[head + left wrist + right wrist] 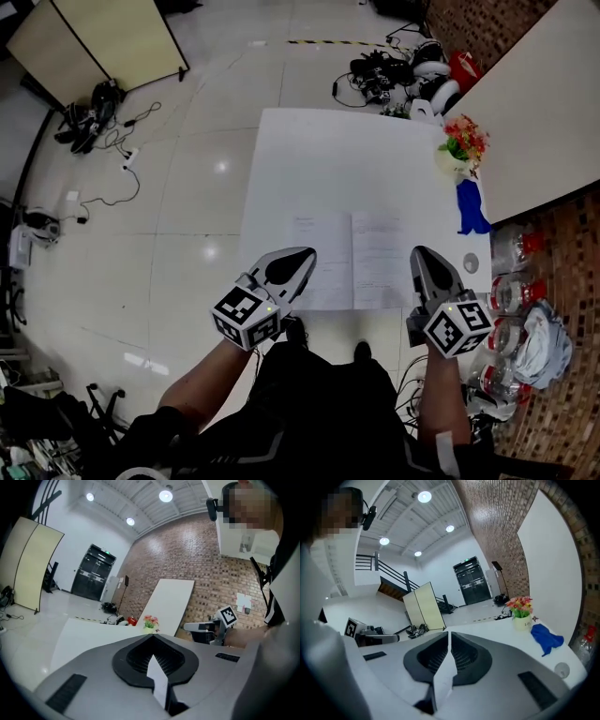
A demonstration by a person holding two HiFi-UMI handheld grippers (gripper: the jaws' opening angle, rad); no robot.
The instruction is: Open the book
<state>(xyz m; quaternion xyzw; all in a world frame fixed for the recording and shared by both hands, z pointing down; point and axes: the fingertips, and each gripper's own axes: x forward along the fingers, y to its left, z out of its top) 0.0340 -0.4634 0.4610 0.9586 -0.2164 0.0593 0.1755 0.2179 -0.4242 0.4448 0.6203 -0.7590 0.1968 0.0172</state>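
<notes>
The book [352, 258] lies open and flat on the white table [319, 159], near its front edge, showing two printed pages. My left gripper [305, 253] hovers over the outer edge of the left page. Its jaws are shut and pointed, with nothing clearly held [153, 635]. My right gripper [419, 251] is just beyond the right page's edge. It is also shut, with the jaw tips together [449, 633]. Both gripper views look up and across the table, so the book is hidden in them.
A pot of flowers [459, 145] and a blue cloth [471, 208] sit at the table's right edge, with a small round cap [471, 263] nearer. A white board [534, 122] leans at the right. Bottles [511, 291] and cables [94, 117] lie on the floor.
</notes>
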